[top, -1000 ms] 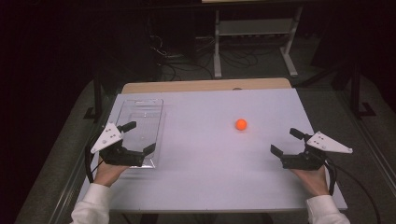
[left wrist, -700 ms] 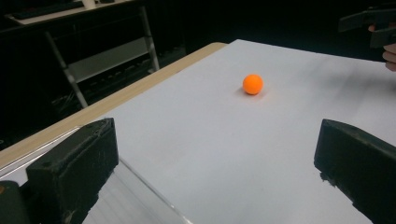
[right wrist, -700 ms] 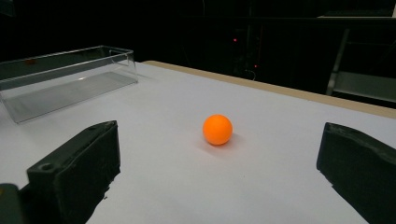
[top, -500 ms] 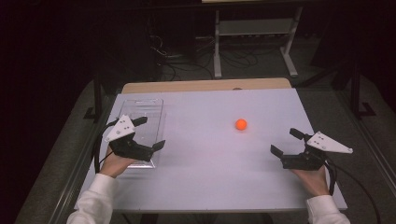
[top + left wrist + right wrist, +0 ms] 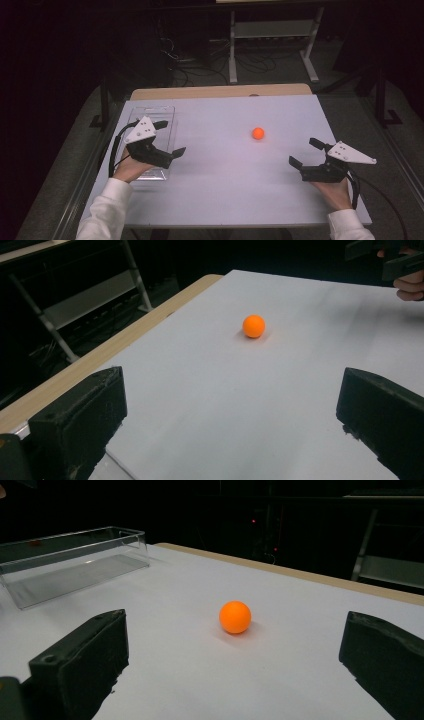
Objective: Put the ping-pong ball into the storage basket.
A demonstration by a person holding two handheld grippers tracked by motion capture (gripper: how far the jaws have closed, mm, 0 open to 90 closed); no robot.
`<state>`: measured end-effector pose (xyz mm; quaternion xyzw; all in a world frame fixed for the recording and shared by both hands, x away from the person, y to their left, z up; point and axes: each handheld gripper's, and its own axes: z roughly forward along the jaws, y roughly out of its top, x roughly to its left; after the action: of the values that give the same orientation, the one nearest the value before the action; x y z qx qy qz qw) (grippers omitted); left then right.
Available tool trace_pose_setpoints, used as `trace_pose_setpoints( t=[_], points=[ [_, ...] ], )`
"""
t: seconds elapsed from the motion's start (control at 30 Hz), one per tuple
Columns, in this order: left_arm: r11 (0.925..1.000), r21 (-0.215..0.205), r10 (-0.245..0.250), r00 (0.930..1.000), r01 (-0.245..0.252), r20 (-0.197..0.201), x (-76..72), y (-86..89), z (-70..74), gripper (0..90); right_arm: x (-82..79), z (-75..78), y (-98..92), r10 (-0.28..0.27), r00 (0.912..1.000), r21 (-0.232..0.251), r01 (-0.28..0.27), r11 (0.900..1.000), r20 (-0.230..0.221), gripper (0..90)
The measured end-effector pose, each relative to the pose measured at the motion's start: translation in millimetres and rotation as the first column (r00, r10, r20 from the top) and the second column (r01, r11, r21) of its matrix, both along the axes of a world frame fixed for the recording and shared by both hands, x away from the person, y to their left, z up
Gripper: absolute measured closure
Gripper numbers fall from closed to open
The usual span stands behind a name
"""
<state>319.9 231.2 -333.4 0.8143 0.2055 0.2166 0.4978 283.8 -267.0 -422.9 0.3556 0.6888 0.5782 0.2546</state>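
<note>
My left gripper [image 5: 170, 137] and right gripper [image 5: 304, 152] both gape wide, holding nothing; the orange ball [image 5: 258, 133] lies ahead between them.

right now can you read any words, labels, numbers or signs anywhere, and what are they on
None: no readable text in any of these views.
Orange ball: plain, no marking that I can see.
Clear plastic box: no label visible.
Left gripper and right gripper: grey plates and black fingers show no lettering.
Equipment in the dark background: a few small red lights, too dim and small to tell any text.
</note>
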Motion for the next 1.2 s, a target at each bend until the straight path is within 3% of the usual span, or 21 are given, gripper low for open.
trace_pose_setpoints(
  t=[0.43,0.57,0.8,1.2],
  points=[
    [0.9968,0.06,-0.05,0.998,0.052,-0.038,11.8,-19.7,7.3,0.0,-0.1,-0.1,1.0,0.004,1.0,-0.004,-0.004,1.0,0.002,0.0],
    [0.9953,0.076,-0.057,0.9979,0.059,-0.032,14.5,-26.1,9.2,0.0,-0.1,-0.4,1.3,0.005,1.0,-0.006,-0.005,1.0,0.001,0.0],
    [0.9886,0.127,-0.078,0.9964,0.082,-0.033,21.1,-36.9,11.9,0.0,-0.2,-0.7,1.9,0.01,0.9999,-0.009,-0.01,1.0,-0.003,0.0],
    [0.9811,0.158,-0.102,0.9925,0.111,-0.067,38.4,-54.0,19.5,0.0,-0.3,-0.6,2.1,0.012,0.9999,-0.011,-0.012,1.0,-0.003,0.0]
  ],
)
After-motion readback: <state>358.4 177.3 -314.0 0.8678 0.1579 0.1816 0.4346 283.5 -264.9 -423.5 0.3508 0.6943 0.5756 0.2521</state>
